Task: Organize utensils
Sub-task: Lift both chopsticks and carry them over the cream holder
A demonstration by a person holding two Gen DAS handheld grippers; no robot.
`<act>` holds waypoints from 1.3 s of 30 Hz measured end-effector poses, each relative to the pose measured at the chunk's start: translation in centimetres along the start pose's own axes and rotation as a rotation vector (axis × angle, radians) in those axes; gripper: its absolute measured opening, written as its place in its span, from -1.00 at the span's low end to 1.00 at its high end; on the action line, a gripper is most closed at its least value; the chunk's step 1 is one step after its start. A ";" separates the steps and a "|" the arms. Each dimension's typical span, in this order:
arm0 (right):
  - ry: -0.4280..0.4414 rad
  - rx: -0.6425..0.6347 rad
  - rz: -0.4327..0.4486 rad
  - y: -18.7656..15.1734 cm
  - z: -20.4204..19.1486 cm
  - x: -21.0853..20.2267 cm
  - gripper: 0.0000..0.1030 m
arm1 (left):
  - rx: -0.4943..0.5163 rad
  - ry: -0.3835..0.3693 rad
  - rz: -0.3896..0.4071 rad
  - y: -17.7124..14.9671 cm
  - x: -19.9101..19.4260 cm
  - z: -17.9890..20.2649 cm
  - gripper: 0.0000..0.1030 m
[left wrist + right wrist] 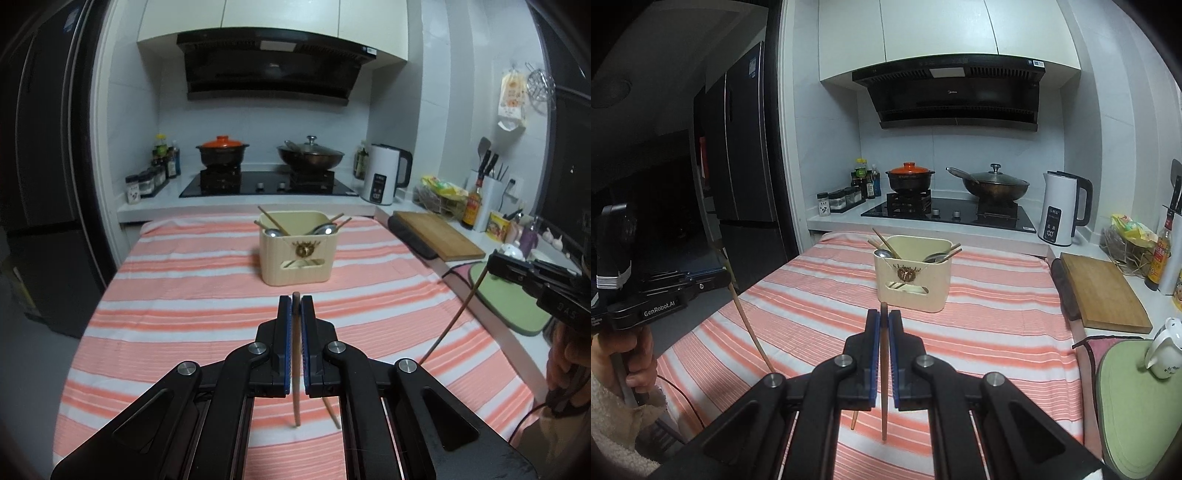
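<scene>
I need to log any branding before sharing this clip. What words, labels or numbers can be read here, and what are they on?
"GenRobot.AI": side of the left tongs.
"100": display on the white kettle.
Range hood: a small brand mark and stickers, too small to read.
Sauce bottle: label too blurred to read.
Fridge: sticker unreadable.
Hanging bag: print unreadable.
Spice jars: labels unreadable.

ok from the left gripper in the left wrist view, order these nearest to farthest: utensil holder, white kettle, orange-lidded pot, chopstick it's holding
1. Chopstick, clamped in the left gripper itself.
2. Utensil holder, straight ahead on the striped cloth.
3. White kettle, on the counter, ahead to the right.
4. Orange-lidded pot, on the stove, back left.
</scene>
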State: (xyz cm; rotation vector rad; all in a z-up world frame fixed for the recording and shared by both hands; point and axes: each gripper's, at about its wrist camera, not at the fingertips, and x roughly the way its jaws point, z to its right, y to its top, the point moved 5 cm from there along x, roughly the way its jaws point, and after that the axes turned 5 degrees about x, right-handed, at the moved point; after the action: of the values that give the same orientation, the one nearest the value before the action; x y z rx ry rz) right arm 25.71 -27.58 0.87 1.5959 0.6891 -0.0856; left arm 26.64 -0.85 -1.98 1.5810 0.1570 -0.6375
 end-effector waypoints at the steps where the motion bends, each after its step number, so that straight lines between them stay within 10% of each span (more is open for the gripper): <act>1: 0.003 0.001 0.005 0.2 -0.1 -0.1 -0.91 | -0.004 -0.006 -0.003 0.1 0.0 0.0 -0.95; 39: 0.051 -0.063 0.106 10.7 -1.7 5.1 -0.91 | -0.013 -0.127 0.056 13.4 6.3 0.0 -0.95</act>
State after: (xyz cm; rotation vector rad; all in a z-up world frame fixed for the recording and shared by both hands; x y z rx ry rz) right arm 34.35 -23.91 8.35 1.5757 0.6390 0.0543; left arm 38.15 -4.33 6.68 1.5222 0.0221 -0.6893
